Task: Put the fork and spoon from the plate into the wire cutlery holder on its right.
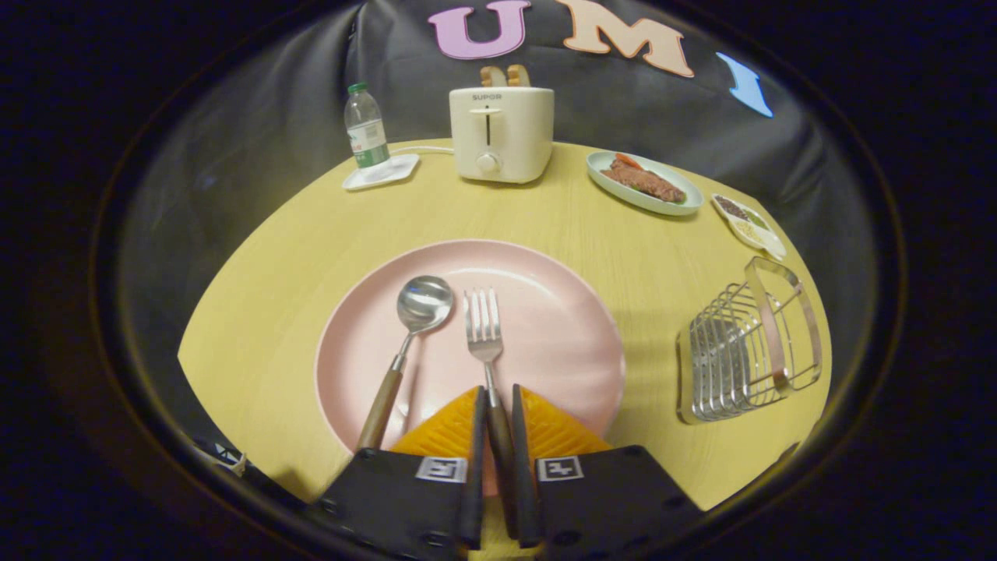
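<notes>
My gripper (498, 413) is low over the near rim of the pink plate (545, 312), fingers nearly closed, both pressing the dark handle of the fork (484, 331) between them. I have hold of it by the handle; the tines point away from me, lying on the plate's middle.

Just left of the fork, the spoon (413, 327) lies on the plate, bowl away, wooden handle angled back toward my left finger. Untouched so far.

Step in hand, as I judge it: fork grasped, not visibly lifted. Next move calls for raising it clear of the plate, swinging right, and tipping it upright to drop into the wire cutlery holder (748, 343), which stands on the counter (623, 234) right of the plate, well apart from it.

Pose: gripper points forward along the fork, roughly level, slightly tilted down.

Beyond: a dish of food (643, 182), a small divided dish (749, 222), a toaster (502, 132), a water bottle (366, 126) on a small tray.
</notes>
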The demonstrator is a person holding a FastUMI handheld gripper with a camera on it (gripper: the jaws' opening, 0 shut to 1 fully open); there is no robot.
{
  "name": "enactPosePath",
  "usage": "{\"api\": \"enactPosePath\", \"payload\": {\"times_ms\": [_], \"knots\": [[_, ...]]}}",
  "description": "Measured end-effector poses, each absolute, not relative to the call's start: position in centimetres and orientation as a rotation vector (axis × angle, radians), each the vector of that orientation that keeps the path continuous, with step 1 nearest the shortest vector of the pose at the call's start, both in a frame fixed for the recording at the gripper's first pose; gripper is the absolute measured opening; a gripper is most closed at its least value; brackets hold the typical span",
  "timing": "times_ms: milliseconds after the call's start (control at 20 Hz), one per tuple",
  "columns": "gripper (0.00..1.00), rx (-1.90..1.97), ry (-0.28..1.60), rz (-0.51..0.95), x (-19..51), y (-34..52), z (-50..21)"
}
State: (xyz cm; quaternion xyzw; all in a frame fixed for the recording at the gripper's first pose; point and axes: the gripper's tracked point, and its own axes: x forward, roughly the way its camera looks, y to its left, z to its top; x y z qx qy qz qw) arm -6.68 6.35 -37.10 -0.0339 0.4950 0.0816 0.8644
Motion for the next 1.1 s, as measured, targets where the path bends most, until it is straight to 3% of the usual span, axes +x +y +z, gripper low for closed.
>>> {"api": "enactPosePath", "payload": {"times_ms": [100, 1100], "knots": [[0.09, -0.081, 1.049, 0.188, -7.0, 6.5, -36.3], [0.08, -0.112, 1.089, 0.285, -5.6, 1.6, -29.7]]}}
